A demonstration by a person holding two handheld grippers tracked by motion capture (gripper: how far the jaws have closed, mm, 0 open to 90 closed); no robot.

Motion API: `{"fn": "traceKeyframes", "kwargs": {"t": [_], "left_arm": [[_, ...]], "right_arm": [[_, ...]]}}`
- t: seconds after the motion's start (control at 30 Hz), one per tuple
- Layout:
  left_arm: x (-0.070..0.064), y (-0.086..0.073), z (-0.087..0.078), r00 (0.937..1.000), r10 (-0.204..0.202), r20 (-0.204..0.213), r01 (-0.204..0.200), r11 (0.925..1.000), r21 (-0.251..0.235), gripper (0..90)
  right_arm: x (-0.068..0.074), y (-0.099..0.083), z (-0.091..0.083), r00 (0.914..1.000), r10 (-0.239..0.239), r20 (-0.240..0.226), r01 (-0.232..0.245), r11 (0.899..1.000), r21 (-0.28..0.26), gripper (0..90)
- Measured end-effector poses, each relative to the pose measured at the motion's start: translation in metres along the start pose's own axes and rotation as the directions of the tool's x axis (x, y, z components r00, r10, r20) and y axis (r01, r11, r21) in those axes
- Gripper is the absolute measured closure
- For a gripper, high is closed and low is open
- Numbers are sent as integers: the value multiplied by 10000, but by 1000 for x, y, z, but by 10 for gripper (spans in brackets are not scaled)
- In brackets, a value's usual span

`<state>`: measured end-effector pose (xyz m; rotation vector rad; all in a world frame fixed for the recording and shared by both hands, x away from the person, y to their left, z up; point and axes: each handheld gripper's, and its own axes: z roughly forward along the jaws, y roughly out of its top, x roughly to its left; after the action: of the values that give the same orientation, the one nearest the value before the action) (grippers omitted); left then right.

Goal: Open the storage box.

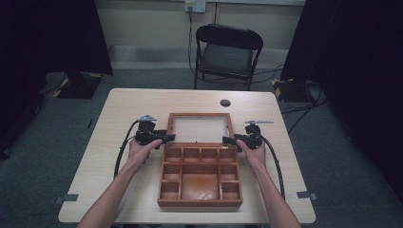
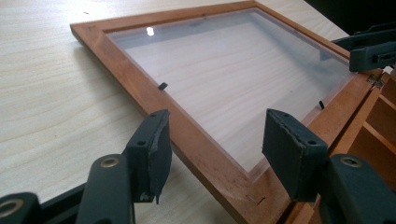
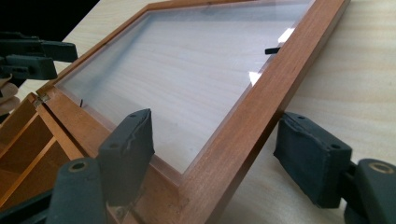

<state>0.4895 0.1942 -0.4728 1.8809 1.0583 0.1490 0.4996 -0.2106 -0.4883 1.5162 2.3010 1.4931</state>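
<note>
Box [image 1: 199,183] mid-table, glazed lid [image 1: 200,129] swung flat behind it. Your left gripper [image 2: 212,149] and right gripper [image 3: 224,154], both spread, straddle lid's near corners. Pane likely fragile: pinch wooden frame, lift evenly.

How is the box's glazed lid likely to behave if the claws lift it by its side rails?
The glazed lid probably stays stiff: its wooden frame looks solid. It would likely swing rather than lift free, since a hinge joins it to the compartment box. The clear pane may be fragile and slippery, so gripping wood seems safer.
</note>
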Motion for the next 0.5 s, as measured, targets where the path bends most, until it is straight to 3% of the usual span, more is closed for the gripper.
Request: {"fn": "traceKeyframes", "kwargs": {"t": [0.07, 0.17, 0.5], "left_arm": [[0, 0, 0, 10000, -15, 59, 15, 10000, 27, 409], [0, -1, 0, 10000, -5, 80, 4, 10000, 68, 409], [-4, -1, -13, 9993, 196, -321, -195, 9998, 32, 322]], "right_arm": [[2, 0, 0, 9984, -300, 484, 302, 9995, -50, 219], [3, 1, -2, 9962, -517, 697, 524, 9986, -71, 219], [11, 5, -17, 9914, -881, 969, 907, 9956, -233, 225]]}}
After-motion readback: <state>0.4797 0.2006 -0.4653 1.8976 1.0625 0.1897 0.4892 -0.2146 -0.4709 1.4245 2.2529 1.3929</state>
